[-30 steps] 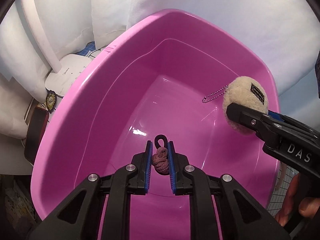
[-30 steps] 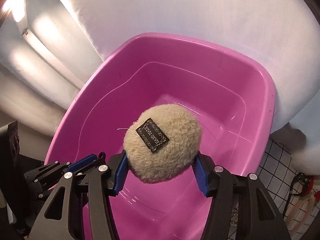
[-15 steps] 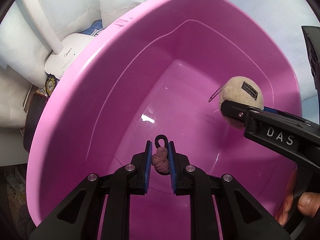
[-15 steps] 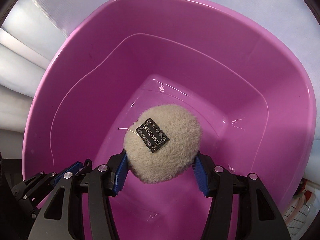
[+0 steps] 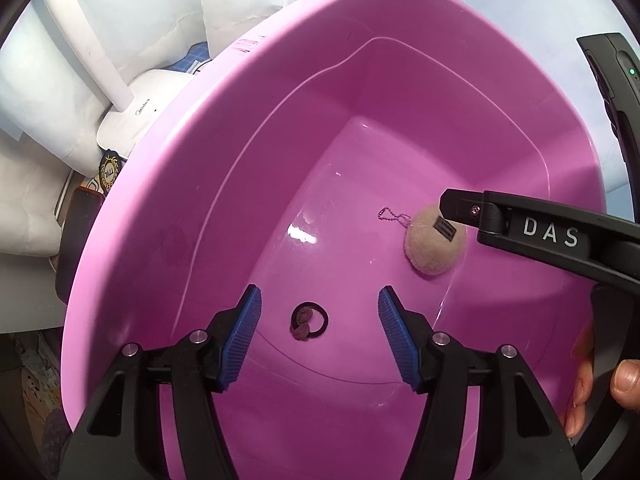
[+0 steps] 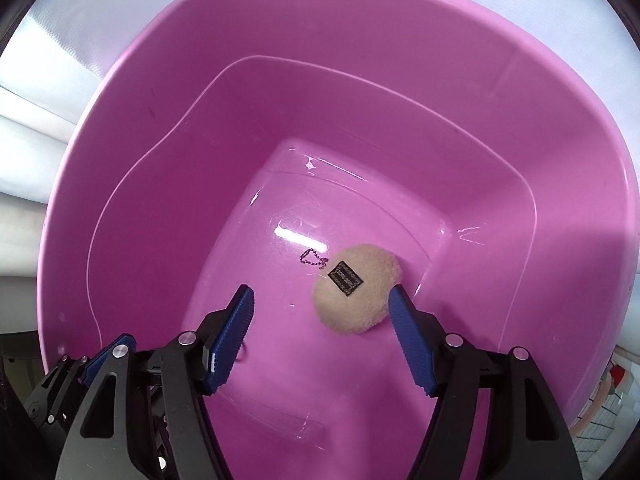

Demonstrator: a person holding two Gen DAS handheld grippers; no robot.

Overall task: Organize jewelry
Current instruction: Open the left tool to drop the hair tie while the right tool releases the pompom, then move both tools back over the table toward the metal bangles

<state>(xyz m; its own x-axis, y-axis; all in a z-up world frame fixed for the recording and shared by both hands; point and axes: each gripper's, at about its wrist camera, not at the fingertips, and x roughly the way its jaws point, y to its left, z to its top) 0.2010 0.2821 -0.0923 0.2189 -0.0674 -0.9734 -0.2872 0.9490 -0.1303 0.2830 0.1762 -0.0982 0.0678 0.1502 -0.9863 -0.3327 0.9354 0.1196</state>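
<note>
A pink plastic basin [image 5: 168, 216] fills both views; it also shows in the right wrist view [image 6: 132, 128]. A dark hair tie with a mauve knot [image 5: 307, 322] lies on its floor, below my open left gripper [image 5: 318, 332]. A beige fluffy pom-pom charm [image 6: 356, 288] with a black label and a ball chain [image 6: 313, 258] lies on the floor between the fingers of my open right gripper [image 6: 320, 334]. The pom-pom also shows in the left wrist view [image 5: 434, 240], under the right gripper's black finger [image 5: 520, 228].
Left of the basin are a white appliance [image 5: 132, 120], white cloth [image 5: 36, 92] and a dark phone-like slab [image 5: 76, 240]. A hand [image 5: 600, 376] holds the right gripper at the right edge. White cloth [image 6: 80, 12] lies behind the basin.
Both grippers have opened. The hair tie dropped from the left gripper to the basin floor. The pom-pom dropped from the right gripper to the floor. Both grippers moved farther over the basin.
</note>
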